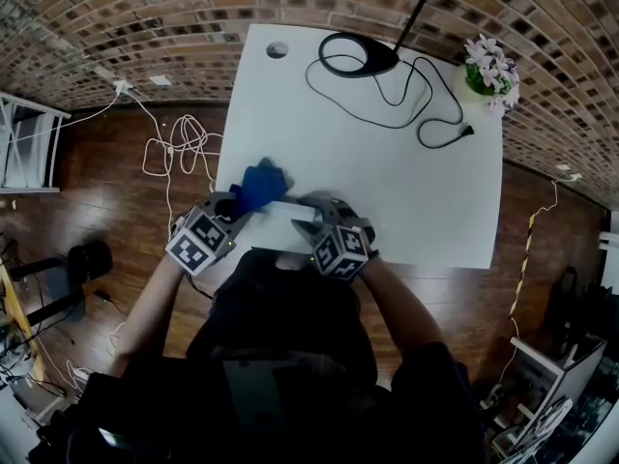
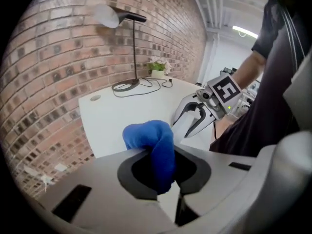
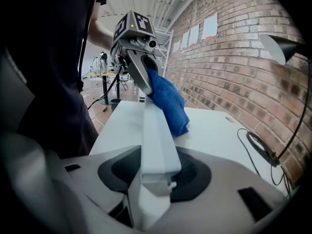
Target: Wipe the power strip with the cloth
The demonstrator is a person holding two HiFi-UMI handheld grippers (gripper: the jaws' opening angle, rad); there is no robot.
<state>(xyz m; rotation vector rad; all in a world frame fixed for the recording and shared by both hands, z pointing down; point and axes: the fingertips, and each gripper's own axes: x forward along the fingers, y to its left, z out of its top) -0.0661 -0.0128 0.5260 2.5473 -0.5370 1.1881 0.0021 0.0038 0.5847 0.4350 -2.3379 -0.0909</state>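
The strip is lying along the near edge of the bench, and the right hand-held gripper is clamping one end of it. The left hand-held gripper is pinching the blue cloth tight, with the cloth bunching right at the strip's far end. My take: the right grip is what's stopping the strip twisting, so keep it firm. Drag the cloth flat along the top toward the held end, not dabbing.
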